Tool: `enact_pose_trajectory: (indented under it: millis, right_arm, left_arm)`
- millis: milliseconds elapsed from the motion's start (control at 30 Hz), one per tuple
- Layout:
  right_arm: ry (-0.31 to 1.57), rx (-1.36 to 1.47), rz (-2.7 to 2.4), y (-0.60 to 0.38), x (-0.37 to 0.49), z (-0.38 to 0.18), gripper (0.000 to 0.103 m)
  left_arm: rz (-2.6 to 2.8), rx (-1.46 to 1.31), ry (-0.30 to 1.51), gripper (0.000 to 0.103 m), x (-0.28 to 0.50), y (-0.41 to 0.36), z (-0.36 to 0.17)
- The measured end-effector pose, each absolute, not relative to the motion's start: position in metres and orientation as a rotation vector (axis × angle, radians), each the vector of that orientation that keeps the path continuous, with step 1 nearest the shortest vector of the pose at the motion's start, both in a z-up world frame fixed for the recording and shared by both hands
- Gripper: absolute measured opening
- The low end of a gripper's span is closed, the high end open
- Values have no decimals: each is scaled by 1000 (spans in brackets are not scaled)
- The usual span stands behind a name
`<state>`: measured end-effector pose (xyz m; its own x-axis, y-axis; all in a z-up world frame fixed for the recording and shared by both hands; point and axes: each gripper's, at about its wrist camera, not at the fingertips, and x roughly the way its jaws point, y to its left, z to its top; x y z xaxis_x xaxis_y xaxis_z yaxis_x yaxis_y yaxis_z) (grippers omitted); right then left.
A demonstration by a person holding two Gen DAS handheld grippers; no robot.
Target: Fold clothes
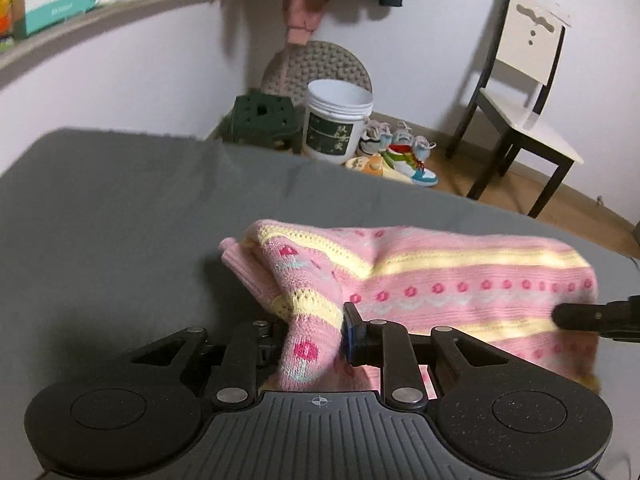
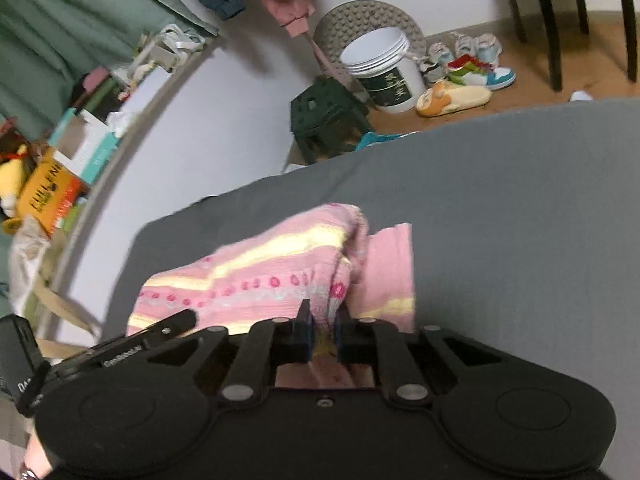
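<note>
Pink knitted sweater (image 1: 440, 280) with yellow stripes lies bunched on a grey bed (image 1: 120, 220). Left gripper (image 1: 316, 336) pinches its near left fold; right gripper (image 2: 323, 330) is closed on cloth at its right end.

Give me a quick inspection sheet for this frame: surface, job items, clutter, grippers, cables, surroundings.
Surface: grey sheet, otherwise bare.
Job's things: pink striped knit sweater, bunched, partly lifted.
Clutter: nothing seen on the sheet.
Grippers: left gripper and right gripper each shut on sweater fabric.
Cables: nothing seen.
Surroundings: white bucket, green stool, shoes, chair, cluttered shelf.
</note>
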<state>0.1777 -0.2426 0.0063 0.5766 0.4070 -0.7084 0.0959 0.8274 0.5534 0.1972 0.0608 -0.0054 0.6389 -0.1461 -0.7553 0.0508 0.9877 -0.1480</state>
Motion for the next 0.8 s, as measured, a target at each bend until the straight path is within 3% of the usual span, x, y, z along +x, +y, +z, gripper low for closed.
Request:
enact_pose_trajectory:
  millis: [67,133,167,500,533,600,800]
  right_arm:
    - [958,596,177,-248,175,3,26]
    - [961,600,153,-254,169,-1,33]
    - [963,603,143,-258,166,-3,35]
    - [804,466,213,-260,85,50,36]
    - [781,440,235,-254,71,57,38]
    - [740,389,250,-240,40,69,59]
    - [649,310,255,-217,-41,96,70]
  left_arm:
    - [-87,-106,875,60,194,68,-15]
    - [-40,-76,874,81,190,76,-21]
    - [-20,-71,872,85,187,80,-22]
    - [98,-70,773,85,110,88,7]
    - [87,-76,755,85,97,83,12]
    - [69,-90,723,85,73,73,21]
    - [34,-141,651,86,6,42,47]
